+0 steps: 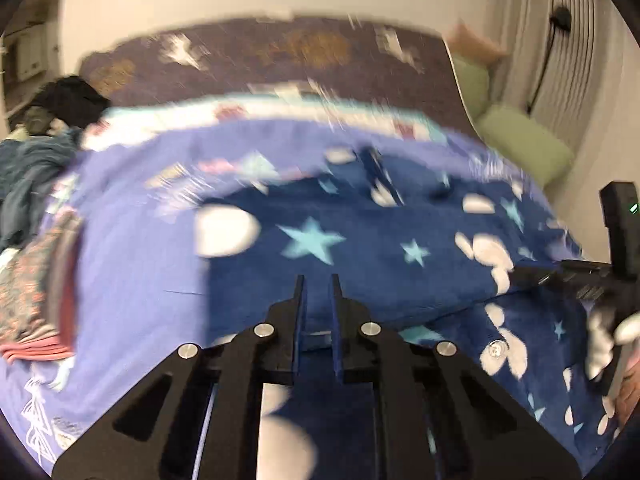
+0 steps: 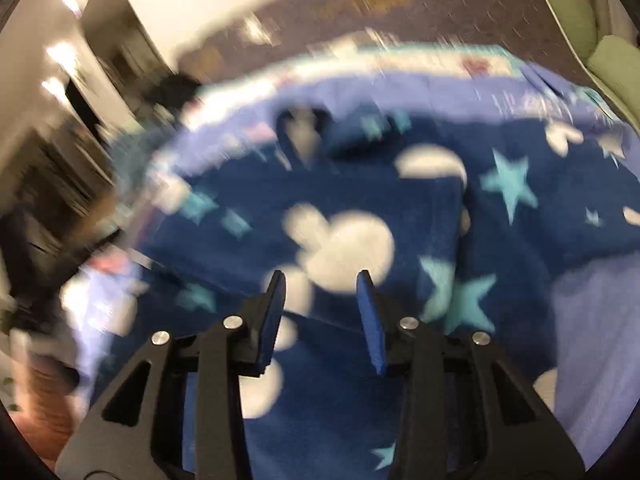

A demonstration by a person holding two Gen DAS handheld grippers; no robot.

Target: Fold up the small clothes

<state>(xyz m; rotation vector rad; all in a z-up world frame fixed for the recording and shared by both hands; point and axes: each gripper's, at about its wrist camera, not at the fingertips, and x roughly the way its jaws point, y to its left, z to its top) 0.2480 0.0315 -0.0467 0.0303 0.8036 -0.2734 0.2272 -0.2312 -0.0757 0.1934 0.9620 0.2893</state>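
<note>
A dark blue fleece garment [image 1: 360, 240] with white mouse-head shapes and light blue stars lies spread on a lavender sheet [image 1: 132, 240]. My left gripper [image 1: 318, 280] is shut on a raised fold of its near edge, and blue fleece fills the narrow gap between the pads. At the right edge of the left wrist view, my right gripper [image 1: 524, 274] reaches the same edge. In the right wrist view the garment [image 2: 400, 208] lies under my right gripper [image 2: 322, 276]. Its jaws stand apart over a white patch. Both views are blurred.
A heap of dark and teal clothes [image 1: 32, 176] and a patterned folded stack [image 1: 36, 300] lie at the left of the sheet. A dark patterned bedcover [image 1: 280, 52] lies beyond it. Green cushions [image 1: 520, 144] sit against the wall at the right.
</note>
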